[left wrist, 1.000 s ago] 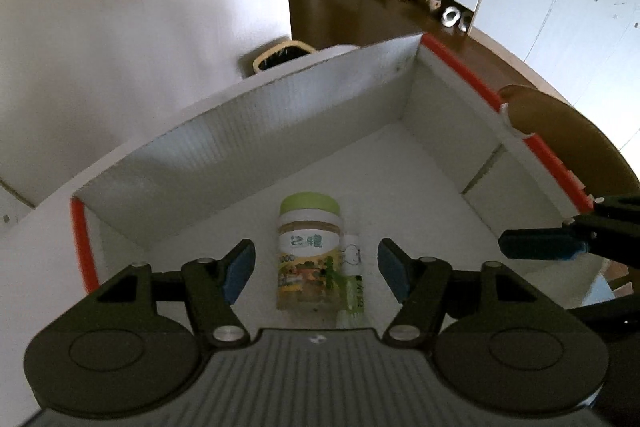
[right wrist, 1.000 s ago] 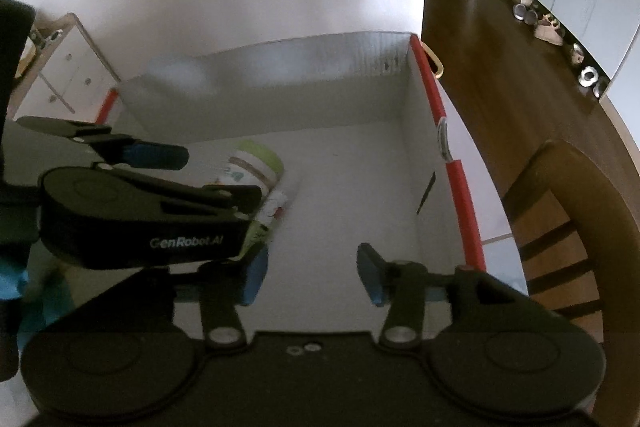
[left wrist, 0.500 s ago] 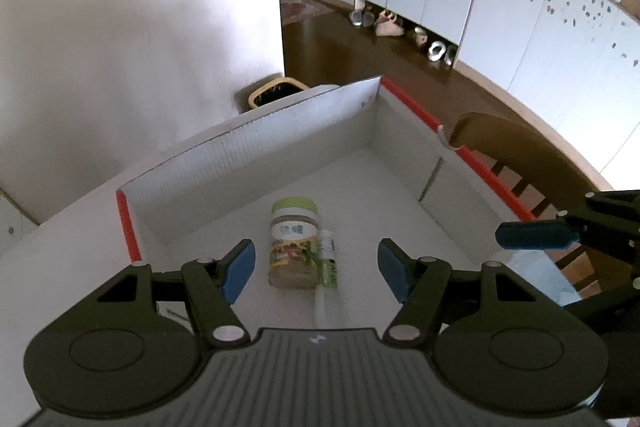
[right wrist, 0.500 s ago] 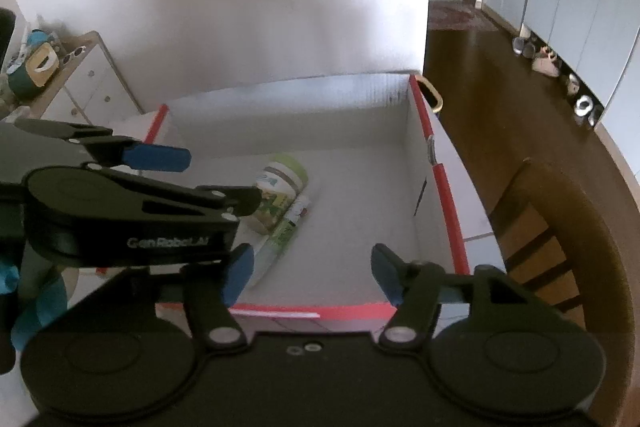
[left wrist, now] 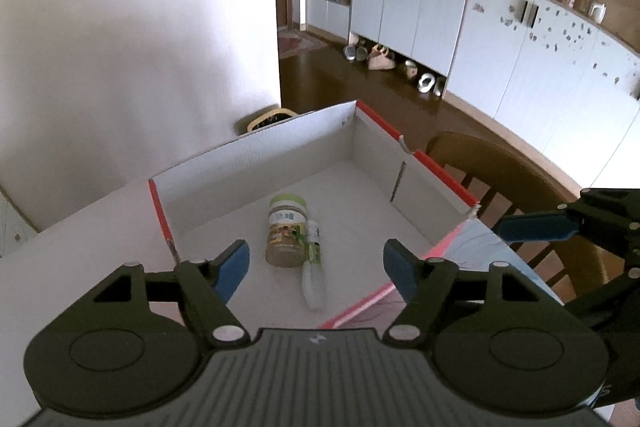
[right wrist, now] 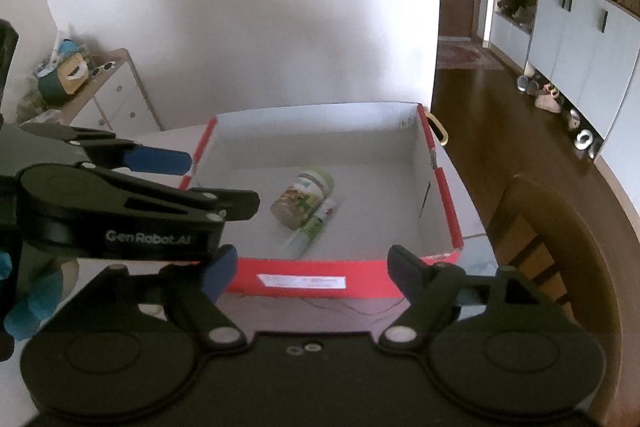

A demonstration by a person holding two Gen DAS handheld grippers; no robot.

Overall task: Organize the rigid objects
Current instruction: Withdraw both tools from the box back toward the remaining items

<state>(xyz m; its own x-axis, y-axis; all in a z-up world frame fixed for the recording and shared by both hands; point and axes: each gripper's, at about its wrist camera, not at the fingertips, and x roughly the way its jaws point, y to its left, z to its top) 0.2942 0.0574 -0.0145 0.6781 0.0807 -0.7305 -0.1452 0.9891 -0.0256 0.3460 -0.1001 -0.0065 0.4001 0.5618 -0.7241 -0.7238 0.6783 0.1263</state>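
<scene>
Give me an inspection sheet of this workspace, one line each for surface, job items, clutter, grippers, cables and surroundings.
Surface: white table, bare where visible.
Job's things: open box with red edges and white inside; a green-lidded jar lies on its side on the box floor, and a slim tube lies alongside, touching it.
Clutter: nothing seen on the table beyond the box.
Grippers: left hand-held gripper jaws opening, nothing between them; right hand-held gripper jaws opening, nothing between them. Both are outside the box, at its near side.
Cables: thin dark thread-like lines on the table in front of the box; too fine to identify.
Surroundings: wooden chair, white wall, pale cabinets, shoes on a dark wood floor, small drawer unit.
</scene>
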